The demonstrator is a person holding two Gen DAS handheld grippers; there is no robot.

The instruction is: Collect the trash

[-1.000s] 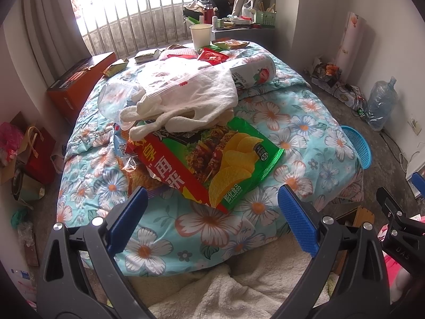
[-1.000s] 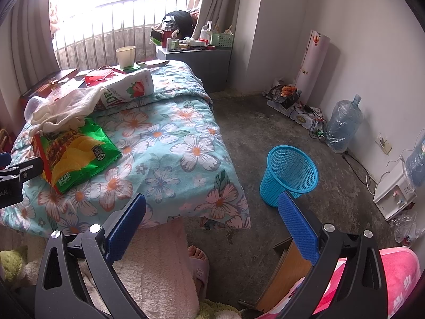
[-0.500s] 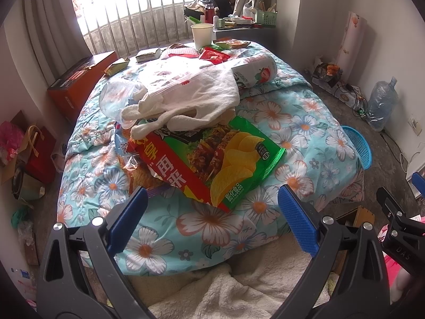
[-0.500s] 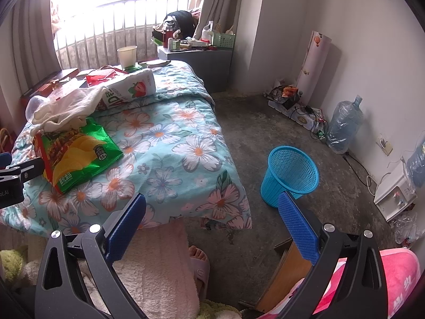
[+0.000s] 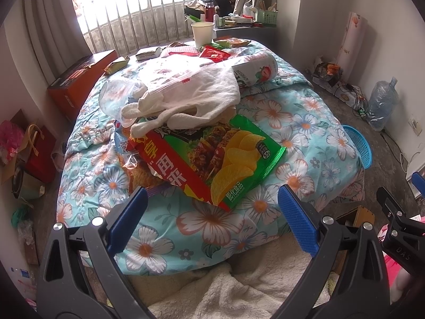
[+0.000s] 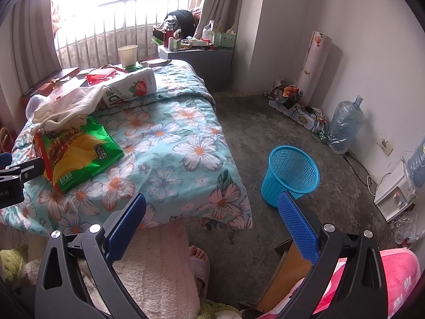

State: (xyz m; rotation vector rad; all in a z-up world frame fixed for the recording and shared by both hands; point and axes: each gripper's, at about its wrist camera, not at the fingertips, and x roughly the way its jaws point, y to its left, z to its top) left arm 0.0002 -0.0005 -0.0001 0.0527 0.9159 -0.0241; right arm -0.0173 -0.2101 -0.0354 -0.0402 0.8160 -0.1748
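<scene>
- Trash lies strewn over the floral bed (image 5: 305, 122); nearest is the green chip bag (image 5: 223, 159), flat near the foot edge, its upper end tucked under a white cloth (image 5: 186, 93).
- Left gripper (image 5: 212, 212) hangs wide open and empty just short of the bag; the bag's lower corner sits straight ahead, between the two blue pads and a little beyond them.
- Bag's long axis runs on a slant, from the cloth at the upper left down toward the foot edge at the lower right, so the jaws would meet a corner rather than a flat side.
- Right gripper (image 6: 212, 212), also wide open and holding nothing, points past the bed's foot corner at the bare floor; the bag (image 6: 77, 154) lies well to its left, so the left hand is judged the nearer one.
- Blue basket (image 6: 292, 172) stands on the floor beyond the bed's right edge, near the right gripper.
- Count: one green chip bag, one crumpled orange wrapper (image 5: 138, 170) beside it, one paper cup (image 5: 202, 33) at the head edge, one strawberry carton (image 5: 255, 70), several small packets near the cup, one basket.
</scene>
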